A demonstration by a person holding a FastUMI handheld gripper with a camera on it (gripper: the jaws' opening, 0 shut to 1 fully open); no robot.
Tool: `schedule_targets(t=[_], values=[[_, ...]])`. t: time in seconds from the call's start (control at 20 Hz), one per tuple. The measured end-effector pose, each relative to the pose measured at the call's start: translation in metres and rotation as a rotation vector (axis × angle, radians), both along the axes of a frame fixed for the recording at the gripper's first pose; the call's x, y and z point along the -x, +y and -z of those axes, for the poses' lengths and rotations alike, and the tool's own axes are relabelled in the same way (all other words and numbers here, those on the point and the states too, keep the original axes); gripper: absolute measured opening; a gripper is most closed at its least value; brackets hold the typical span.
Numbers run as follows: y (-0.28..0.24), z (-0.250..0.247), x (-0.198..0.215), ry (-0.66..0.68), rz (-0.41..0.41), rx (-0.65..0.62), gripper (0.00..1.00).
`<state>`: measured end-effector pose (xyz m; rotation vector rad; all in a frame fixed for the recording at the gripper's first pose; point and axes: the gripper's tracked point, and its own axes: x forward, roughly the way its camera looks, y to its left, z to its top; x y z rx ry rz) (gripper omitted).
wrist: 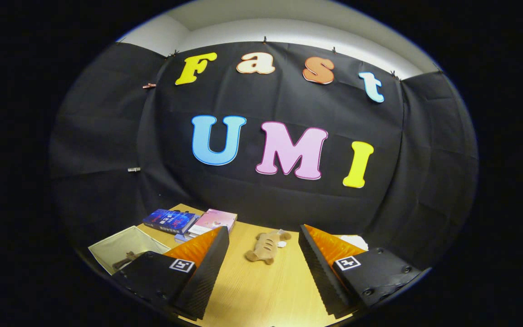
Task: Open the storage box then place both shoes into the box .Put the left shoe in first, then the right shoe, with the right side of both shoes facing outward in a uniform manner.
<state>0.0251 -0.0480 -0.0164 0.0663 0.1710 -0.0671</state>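
Wooden table (252,290) held a tan shoe (265,247) just ahead of the gripper (261,268), its fingers wide apart and empty; soft and light by its look, best pinched along the side, with the box (120,245) left of the fingers.

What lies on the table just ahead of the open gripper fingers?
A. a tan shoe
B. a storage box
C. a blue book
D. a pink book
A: the tan shoe lies on the wooden table just beyond the gap of the open gripper.
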Motion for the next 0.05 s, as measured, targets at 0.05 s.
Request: schedule_targets(t=[0.05], values=[[0.0013, -0.0028, 0.0018, -0.010, 0.002, 0.006, 0.96]])
